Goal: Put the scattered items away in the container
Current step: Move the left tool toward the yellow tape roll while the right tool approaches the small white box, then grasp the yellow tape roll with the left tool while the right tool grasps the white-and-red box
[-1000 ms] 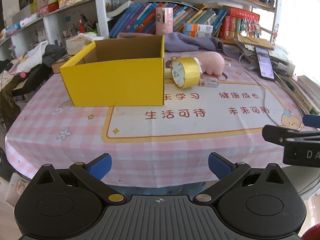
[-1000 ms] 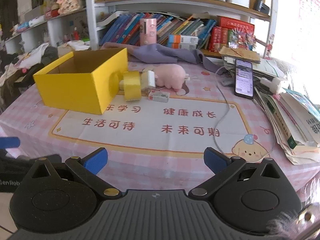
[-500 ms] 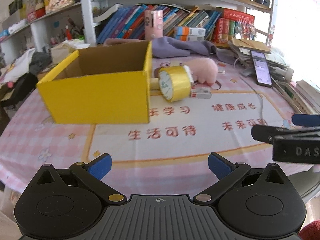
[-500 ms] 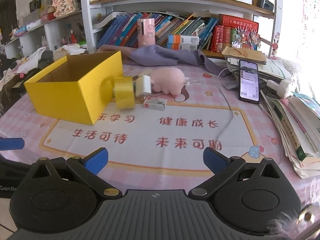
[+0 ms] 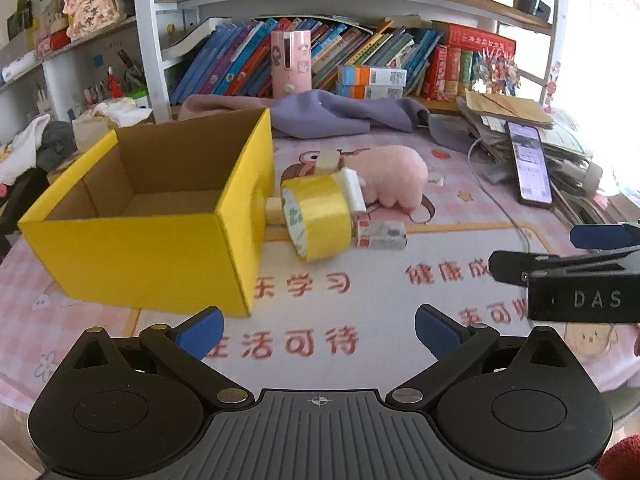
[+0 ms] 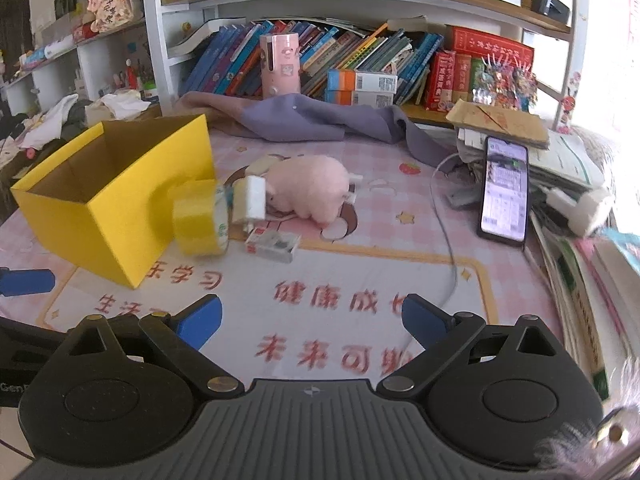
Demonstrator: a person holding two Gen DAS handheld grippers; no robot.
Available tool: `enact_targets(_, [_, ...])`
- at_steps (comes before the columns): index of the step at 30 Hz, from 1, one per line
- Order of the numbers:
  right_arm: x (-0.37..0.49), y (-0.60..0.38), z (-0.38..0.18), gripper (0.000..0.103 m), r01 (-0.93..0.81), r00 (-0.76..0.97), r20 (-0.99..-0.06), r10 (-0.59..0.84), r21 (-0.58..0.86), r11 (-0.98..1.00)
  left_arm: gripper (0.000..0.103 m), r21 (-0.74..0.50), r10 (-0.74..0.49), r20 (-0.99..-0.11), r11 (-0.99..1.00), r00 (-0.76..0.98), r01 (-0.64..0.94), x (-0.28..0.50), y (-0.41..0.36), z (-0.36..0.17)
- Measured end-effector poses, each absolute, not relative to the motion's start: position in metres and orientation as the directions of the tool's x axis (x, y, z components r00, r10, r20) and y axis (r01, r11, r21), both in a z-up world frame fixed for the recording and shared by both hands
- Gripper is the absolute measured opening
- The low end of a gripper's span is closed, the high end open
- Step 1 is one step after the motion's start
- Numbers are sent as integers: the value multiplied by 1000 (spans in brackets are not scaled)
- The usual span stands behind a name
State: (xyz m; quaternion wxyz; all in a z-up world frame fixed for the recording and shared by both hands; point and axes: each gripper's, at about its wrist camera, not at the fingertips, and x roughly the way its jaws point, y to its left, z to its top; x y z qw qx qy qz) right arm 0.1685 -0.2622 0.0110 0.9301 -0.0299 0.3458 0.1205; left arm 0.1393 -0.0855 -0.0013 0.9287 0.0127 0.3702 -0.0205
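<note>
The round table with its pink checked cloth and printed mat (image 5: 400,292) lies ahead of and below both grippers. On it, ahead and to the left of the left gripper (image 5: 318,328), stands the open yellow cardboard box (image 5: 160,248), brown inside and, as far as can be seen, with nothing in it. The scattered things crowd against the box's right wall: a pink plush pig (image 5: 394,180) furthest back, a roll of yellow adhesive tape (image 5: 320,216) standing on edge with its hole turned toward the left gripper, a white foam block (image 5: 352,188) leaning on the roll, and a small white-and-red carton (image 5: 380,234) lying flat, long side across the view.

From the right gripper (image 6: 312,322) the cluster lies ahead and left, the carton (image 6: 274,242) nearest and its long axis running from near right to far left. The right gripper looks the better placed for carton and pig (image 6: 310,190); the left is nearer the box and tape.

Both grippers stand spread wide with nothing between the blue pads; the right one's jaws have just been closing a little.

Readable writing: "DAS" on the right gripper's body in the left view, and red Chinese characters on the mat, partly blurred.
</note>
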Motion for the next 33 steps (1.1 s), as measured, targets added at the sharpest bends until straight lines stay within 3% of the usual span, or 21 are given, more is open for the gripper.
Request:
enact_targets(11, [228,-295,1,98,-336,682,-680,270,36,941,101,40,40,-631,999,774,-20,185,-121,24])
enact_targets(20, [253,-276,-14,98,-523,630,-670,392,7,852,95,144,193,-669,981,718,-129,246,-135,15])
enact_targets(27, [280,-259,-39,94,-606,586,-688,428,-22,795,94,131,212,-729,977,651,-171,275,-125,-5])
enact_targets(33, [300,-246,-60,87,-654,534,-709,462,0,756,82,177,264,-761,963,592,-201,291,-120,-19])
